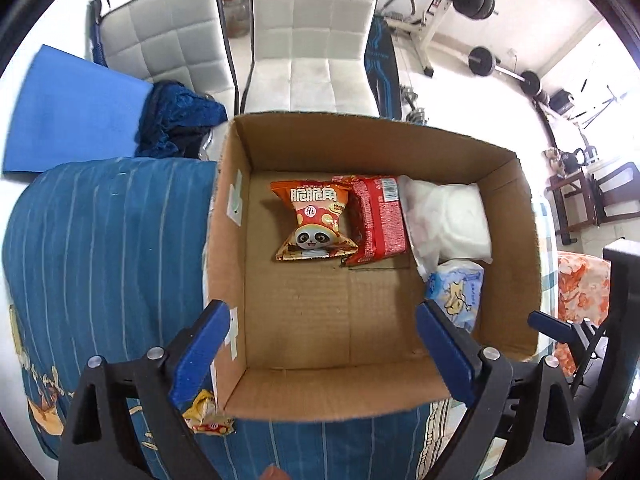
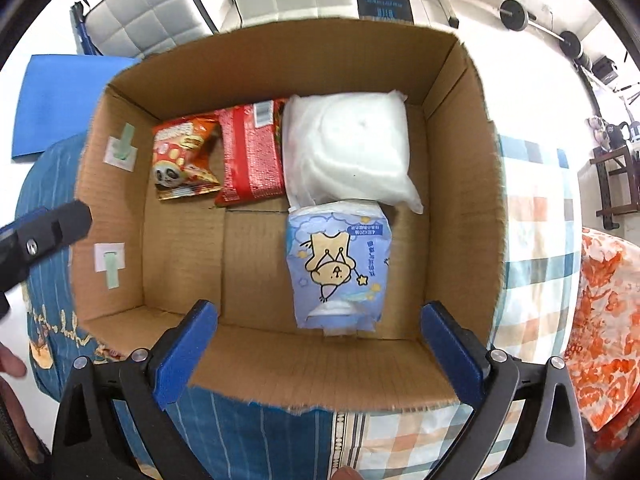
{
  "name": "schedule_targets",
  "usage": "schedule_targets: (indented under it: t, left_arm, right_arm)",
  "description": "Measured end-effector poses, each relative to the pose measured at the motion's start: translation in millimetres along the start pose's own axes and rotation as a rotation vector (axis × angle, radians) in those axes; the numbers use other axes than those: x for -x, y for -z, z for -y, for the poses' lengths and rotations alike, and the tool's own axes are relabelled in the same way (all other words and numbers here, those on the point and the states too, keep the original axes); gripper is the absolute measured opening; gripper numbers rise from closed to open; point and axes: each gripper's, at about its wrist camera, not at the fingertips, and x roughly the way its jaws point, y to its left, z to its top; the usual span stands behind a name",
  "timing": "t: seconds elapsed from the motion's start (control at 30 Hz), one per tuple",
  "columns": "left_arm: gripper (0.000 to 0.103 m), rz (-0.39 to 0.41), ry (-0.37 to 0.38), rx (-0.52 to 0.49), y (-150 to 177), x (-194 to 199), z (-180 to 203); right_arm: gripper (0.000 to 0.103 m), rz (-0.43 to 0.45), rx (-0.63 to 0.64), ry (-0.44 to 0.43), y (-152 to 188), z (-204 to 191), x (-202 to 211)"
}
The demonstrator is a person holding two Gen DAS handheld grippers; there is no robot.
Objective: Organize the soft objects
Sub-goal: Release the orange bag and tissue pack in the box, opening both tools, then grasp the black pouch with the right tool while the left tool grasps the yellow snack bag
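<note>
An open cardboard box (image 1: 360,392) (image 2: 320,376) sits on a blue striped bedcover. Inside lie an orange panda snack bag (image 1: 314,220) (image 2: 184,156), a red snack packet (image 1: 378,218) (image 2: 250,152), a white soft pack (image 1: 448,216) (image 2: 348,144) and a blue cartoon tissue pack (image 1: 456,292) (image 2: 338,264). My left gripper (image 1: 320,344) is open and empty above the box's near left part. My right gripper (image 2: 320,344) is open and empty above the box's near edge, just in front of the tissue pack. A small yellow snack packet (image 1: 208,416) lies outside the box by the left finger.
Two white padded chairs (image 1: 316,36) stand behind the box. A blue mat (image 1: 72,112) and a dark blue cloth (image 1: 180,116) lie at the left. An orange patterned fabric (image 2: 604,320) lies to the right. Gym weights (image 1: 504,68) are at the back right.
</note>
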Motion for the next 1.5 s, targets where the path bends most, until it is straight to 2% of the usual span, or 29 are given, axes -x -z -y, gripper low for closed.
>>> schedule_targets:
  t: [0.37,0.6,0.7,0.83,1.0,1.13,1.27,1.33,1.5]
  left_arm:
    - [0.095,0.124,-0.039,-0.003,46.9,54.0,9.1]
    - [0.095,0.184,-0.016,0.023,76.0,85.6,13.9]
    - [0.095,0.186,-0.007,0.037,90.6,89.9,17.8]
    - [0.095,0.164,-0.052,0.104,115.4,80.2,19.6]
    - [0.095,0.108,-0.099,0.230,152.1,47.1,21.7]
    - [0.095,0.050,-0.171,0.286,178.8,15.8,20.2]
    - [0.095,0.003,-0.254,0.325,195.2,-7.9,8.1]
    - [0.095,-0.017,-0.268,0.349,199.6,-15.1,-0.9]
    - [0.095,-0.046,-0.293,0.400,206.0,-24.4,-25.0]
  right_arm:
    - [0.103,0.104,0.035,-0.016,36.0,2.6,69.7]
    - [0.103,0.163,0.055,-0.043,66.1,-2.0,101.1]
    - [0.103,0.166,0.049,-0.073,77.5,3.6,109.9]
    - [0.103,0.146,0.058,-0.066,96.5,34.0,113.6]
    - [0.103,0.056,0.105,0.021,112.7,94.9,82.5]
    - [0.103,-0.052,0.117,0.114,116.2,148.0,28.7]
    - [0.103,-0.135,0.188,0.165,111.5,172.2,-29.1]
    - [0.103,-0.170,0.223,0.170,110.0,174.9,-53.7]
    - [0.103,-0.259,0.225,0.110,110.4,178.9,-98.9]
